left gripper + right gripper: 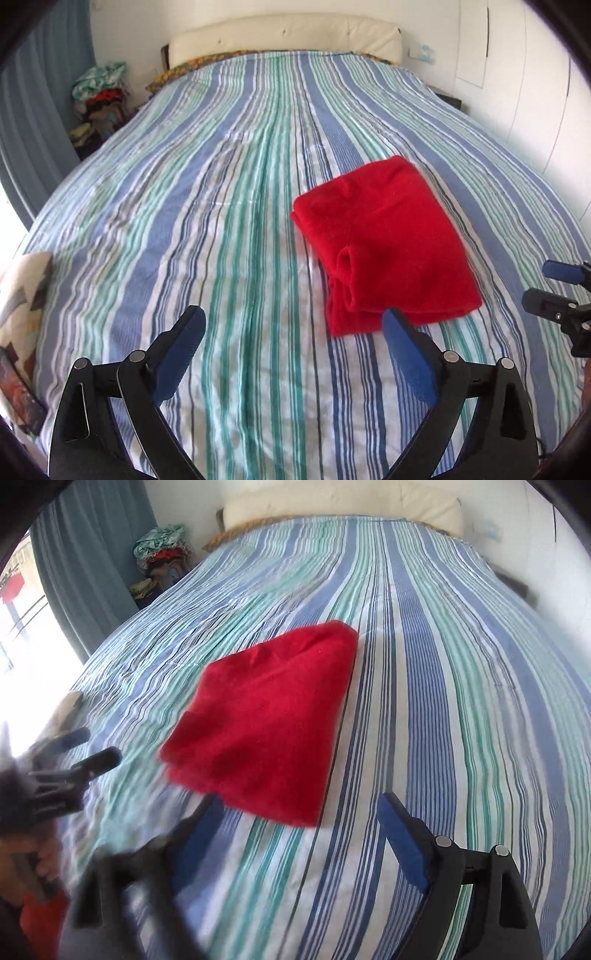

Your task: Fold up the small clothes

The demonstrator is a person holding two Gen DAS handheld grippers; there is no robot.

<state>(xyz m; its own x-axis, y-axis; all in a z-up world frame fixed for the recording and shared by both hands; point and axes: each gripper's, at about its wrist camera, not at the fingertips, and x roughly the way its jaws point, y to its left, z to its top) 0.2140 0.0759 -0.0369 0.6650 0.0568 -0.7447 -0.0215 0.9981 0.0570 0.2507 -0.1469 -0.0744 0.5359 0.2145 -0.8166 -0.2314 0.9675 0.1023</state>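
A red fleece garment [384, 240] lies folded into a thick rectangle on the striped bedspread [221, 206]; a rolled sleeve or cuff shows at its near left side. My left gripper [293, 317] hovers above the bed just in front of the garment's near left corner, open, with only bedspread between its blue pads. In the right wrist view the same red garment [266, 720] lies ahead and slightly left. My right gripper [299, 808] stands open above its near edge, holding nothing. Each gripper shows at the edge of the other's view: right gripper [554, 284], left gripper [88, 746].
A cream headboard [284, 37] closes the far end of the bed. A pile of mixed clothes [99, 99] sits by the blue curtain [40, 92] at the far left. A patterned cushion [26, 288] lies on the bed's left edge. White wardrobe doors [524, 85] run along the right.
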